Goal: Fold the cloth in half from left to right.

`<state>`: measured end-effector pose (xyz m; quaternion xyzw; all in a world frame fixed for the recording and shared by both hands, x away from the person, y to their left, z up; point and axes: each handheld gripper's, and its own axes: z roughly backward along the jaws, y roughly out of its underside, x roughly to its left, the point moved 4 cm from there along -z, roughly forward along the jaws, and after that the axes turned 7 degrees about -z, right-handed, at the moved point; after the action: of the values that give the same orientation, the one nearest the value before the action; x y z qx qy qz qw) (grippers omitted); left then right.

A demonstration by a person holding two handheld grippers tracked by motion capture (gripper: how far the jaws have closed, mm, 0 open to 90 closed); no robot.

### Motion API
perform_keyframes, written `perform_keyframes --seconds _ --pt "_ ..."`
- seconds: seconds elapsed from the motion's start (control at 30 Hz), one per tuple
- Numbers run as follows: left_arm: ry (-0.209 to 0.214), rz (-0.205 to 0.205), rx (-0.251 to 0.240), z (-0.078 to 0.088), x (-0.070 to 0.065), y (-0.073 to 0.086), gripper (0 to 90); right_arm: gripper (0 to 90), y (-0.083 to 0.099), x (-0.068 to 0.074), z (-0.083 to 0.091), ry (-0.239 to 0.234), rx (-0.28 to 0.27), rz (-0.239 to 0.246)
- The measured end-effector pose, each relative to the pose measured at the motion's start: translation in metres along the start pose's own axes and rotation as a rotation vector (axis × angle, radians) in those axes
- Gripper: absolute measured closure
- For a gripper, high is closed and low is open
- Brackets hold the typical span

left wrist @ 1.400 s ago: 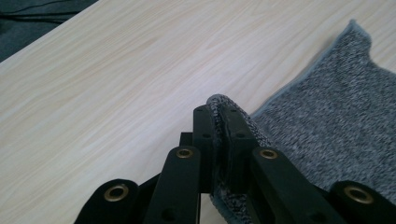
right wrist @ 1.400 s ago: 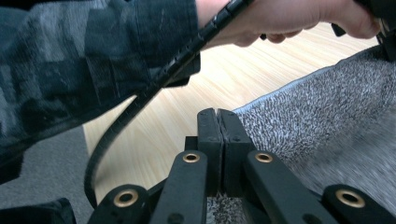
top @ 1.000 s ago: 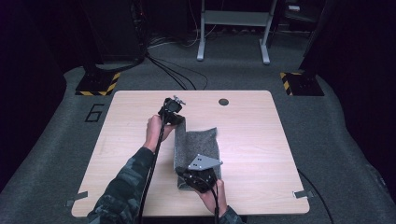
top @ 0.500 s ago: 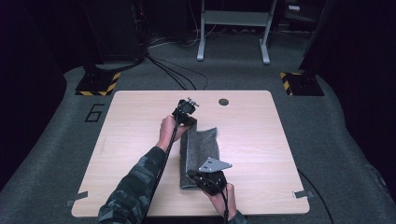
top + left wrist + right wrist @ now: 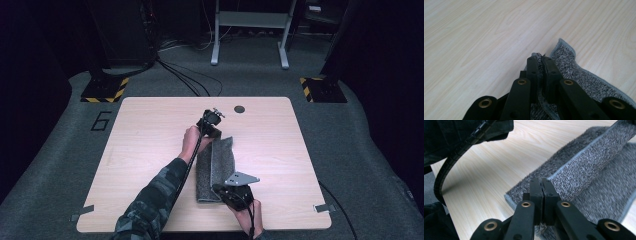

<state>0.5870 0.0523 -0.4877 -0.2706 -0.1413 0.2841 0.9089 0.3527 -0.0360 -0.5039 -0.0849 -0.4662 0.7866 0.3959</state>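
Note:
A grey fleecy towel (image 5: 215, 165) lies on the wooden table (image 5: 150, 150), partly folded over lengthwise. My left gripper (image 5: 216, 134) is shut on the towel's far corner (image 5: 541, 56), with the cloth edge pinched between its jaws. At the near end, my right gripper (image 5: 219, 189) is shut on the towel's near corner (image 5: 542, 181). The lifted edge of the towel (image 5: 589, 160) runs between the two grippers, raised over the flat layer below. In the right gripper view the left sleeve and cable (image 5: 454, 157) cross the upper left.
A small dark round disc (image 5: 239, 109) sits in the table near its far edge. Tape marks (image 5: 322, 208) show at the table's near corners. Beyond the table stand a metal frame (image 5: 250, 30) and cables on grey carpet.
Both grippers have moved to the right with the towel's edge, carrying it over the rest of the cloth. The fold has narrowed the towel.

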Motion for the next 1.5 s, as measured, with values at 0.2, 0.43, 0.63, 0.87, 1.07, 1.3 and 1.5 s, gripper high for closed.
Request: perform_keyframes --seconds 0.2,0.43,0.63,0.87,1.07,1.3,1.5 --pt "0.029 0.017 -0.008 -0.007 -0.004 -0.008 84.2 88.8 0.007 -0.007 0.005 0.020 0.011 -0.019" --pt "0.054 0.017 -0.003 -0.015 -0.011 -0.011 81.7 88.2 0.013 -0.015 0.012 0.042 0.018 -0.027" --pt "0.072 0.039 -0.022 -0.016 -0.013 -0.014 52.7 86.7 0.023 -0.022 0.019 0.072 0.032 -0.047" --pt "0.054 0.061 -0.079 0.001 -0.007 -0.015 28.9 77.3 0.033 -0.034 0.036 0.111 0.052 -0.083" --pt "0.014 0.095 -0.088 0.010 0.008 0.001 26.0 60.2 0.029 -0.047 0.054 0.155 0.012 -0.121" --pt "-0.035 0.122 -0.018 -0.001 0.023 0.035 25.4 35.3 0.022 -0.055 0.030 0.180 0.070 -0.124" --pt "-0.076 0.133 0.023 -0.011 0.028 0.056 25.3 32.8 0.040 -0.062 0.016 0.213 0.143 -0.111"
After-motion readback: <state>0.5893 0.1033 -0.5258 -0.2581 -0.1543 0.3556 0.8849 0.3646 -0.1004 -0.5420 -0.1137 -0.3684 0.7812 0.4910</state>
